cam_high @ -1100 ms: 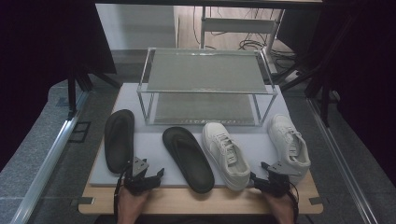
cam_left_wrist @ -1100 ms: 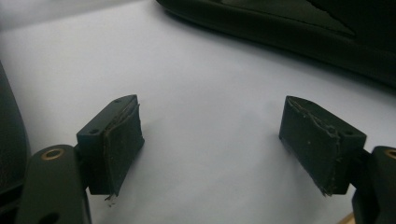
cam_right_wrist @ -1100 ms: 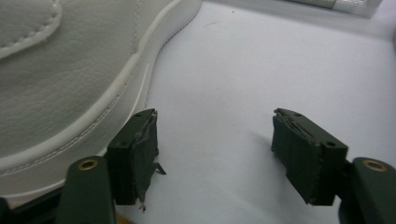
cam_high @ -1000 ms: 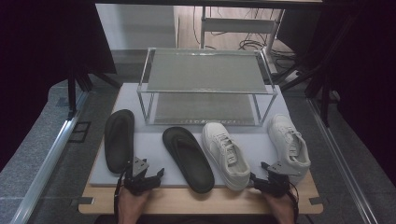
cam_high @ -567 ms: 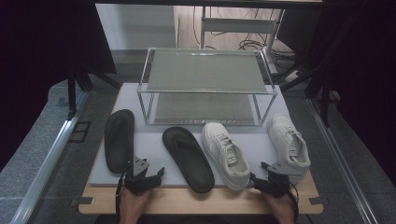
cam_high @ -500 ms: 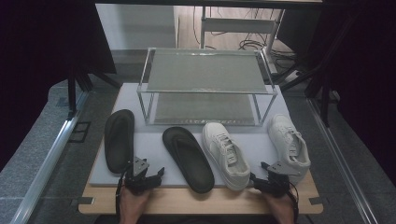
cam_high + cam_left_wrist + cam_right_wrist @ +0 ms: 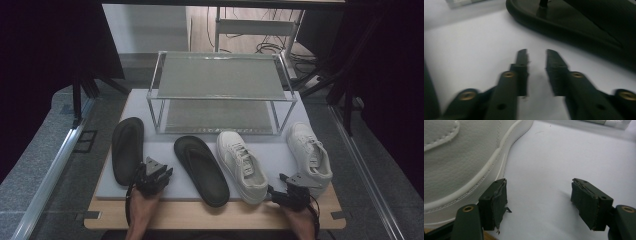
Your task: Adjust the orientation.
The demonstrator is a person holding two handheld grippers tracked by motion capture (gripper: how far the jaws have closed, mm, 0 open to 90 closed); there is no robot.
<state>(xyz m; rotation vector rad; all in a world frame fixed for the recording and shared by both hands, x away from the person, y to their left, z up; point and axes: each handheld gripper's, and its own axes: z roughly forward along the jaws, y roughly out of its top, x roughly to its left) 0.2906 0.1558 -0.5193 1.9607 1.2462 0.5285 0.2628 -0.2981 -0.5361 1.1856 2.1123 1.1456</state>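
Note:
Two black slippers lie on the white mat (image 7: pixel 165 150), one at the left (image 7: pixel 127 149) and one nearer the middle (image 7: pixel 201 169). My left gripper (image 7: pixel 161 172) hovers at the mat's front edge between them. In the left gripper view its jaws (image 7: pixel 537 53) have just been closing. They stand a narrow gap apart over bare mat with nothing between them, and the slipper (image 7: pixel 579 22) lies ahead. My right gripper (image 7: pixel 276 192) sits by the heel of the middle white sneaker (image 7: pixel 241 165). Its jaws (image 7: pixel 539 185) are wide open on bare mat, the left one beside the sneaker's sole (image 7: pixel 456 157).
A second white sneaker (image 7: pixel 310 155) lies at the mat's right. A two-shelf metal rack (image 7: pixel 220 80) stands at the back of the mat. The wooden table edge (image 7: pixel 210 215) runs along the front, with metal rails at both sides.
My left gripper has shifted a little forward over the mat's front edge. The right gripper and the shoes have stayed where they were.

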